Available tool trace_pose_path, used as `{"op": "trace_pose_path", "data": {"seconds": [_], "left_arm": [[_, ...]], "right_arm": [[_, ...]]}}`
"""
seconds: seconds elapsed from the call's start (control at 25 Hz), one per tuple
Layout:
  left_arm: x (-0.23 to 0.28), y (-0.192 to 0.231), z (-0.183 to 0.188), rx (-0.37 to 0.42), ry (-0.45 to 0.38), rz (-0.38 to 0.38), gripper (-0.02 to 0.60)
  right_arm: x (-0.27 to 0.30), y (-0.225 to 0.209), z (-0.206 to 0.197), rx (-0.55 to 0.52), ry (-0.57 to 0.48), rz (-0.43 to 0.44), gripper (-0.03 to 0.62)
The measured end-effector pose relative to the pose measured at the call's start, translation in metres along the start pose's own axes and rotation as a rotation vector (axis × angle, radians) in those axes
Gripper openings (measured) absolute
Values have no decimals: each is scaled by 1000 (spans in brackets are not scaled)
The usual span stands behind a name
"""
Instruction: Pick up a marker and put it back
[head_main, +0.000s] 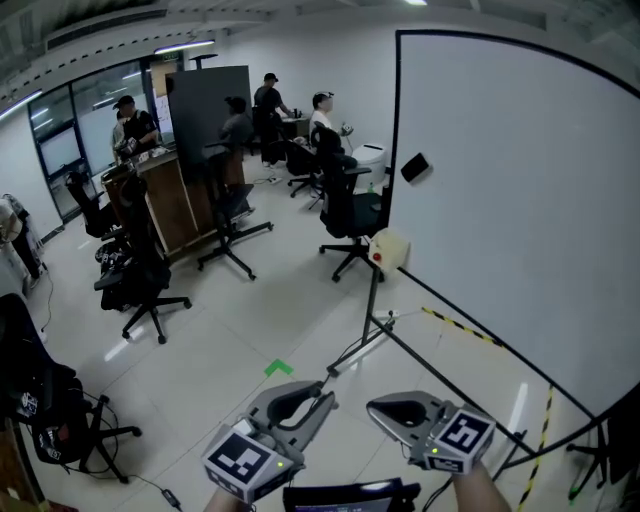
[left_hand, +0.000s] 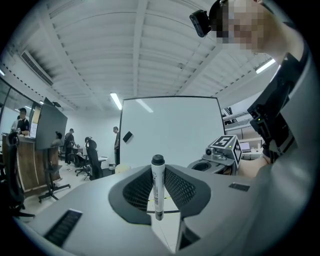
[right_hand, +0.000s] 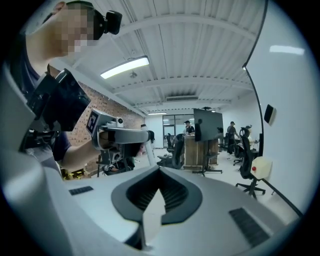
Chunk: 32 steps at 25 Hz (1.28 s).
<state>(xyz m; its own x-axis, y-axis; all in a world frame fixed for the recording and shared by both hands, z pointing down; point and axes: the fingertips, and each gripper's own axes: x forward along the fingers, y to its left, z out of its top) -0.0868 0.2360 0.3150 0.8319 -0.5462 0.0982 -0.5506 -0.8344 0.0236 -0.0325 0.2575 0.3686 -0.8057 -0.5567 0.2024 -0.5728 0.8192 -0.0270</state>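
The left tool (left_hand: 159, 174) is closed on a white marker (left_hand: 158, 192) with a black cap, which stands upright between its jaws, cap uppermost; the right tool (right_hand: 160, 172) has its jaws together with nothing between them; in the head view both are side by side above the floor, near a whiteboard (head_main: 520, 200) on a stand

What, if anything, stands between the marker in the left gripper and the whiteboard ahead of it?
Nothing visible does. The left gripper is shut on the marker, held upright, and only open air lies between it and the whiteboard. The right gripper sits beside it, clear of that path.
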Motion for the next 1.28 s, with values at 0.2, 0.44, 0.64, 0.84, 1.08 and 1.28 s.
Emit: {"op": "trace_pose_path", "data": {"seconds": [0.2, 0.44, 0.64, 0.84, 1.08, 1.28], "left_arm": [[53, 2, 11, 27, 4, 5, 74], [88, 5, 8, 39, 35, 14, 74], [106, 20, 5, 40, 37, 22, 74], [124, 42, 11, 58, 13, 18, 74], [142, 83, 15, 57, -16, -17, 74], [159, 130, 23, 54, -41, -56, 74]], "right_arm": [[-14, -53, 3, 4, -19, 11, 14], [-16, -83, 1, 20, -31, 40, 14], [-8, -101, 4, 3, -32, 49, 14], [1, -120, 11, -24, -28, 41, 14], [29, -152, 17, -25, 2, 4, 14], [66, -182, 30, -40, 15, -32, 14]]}}
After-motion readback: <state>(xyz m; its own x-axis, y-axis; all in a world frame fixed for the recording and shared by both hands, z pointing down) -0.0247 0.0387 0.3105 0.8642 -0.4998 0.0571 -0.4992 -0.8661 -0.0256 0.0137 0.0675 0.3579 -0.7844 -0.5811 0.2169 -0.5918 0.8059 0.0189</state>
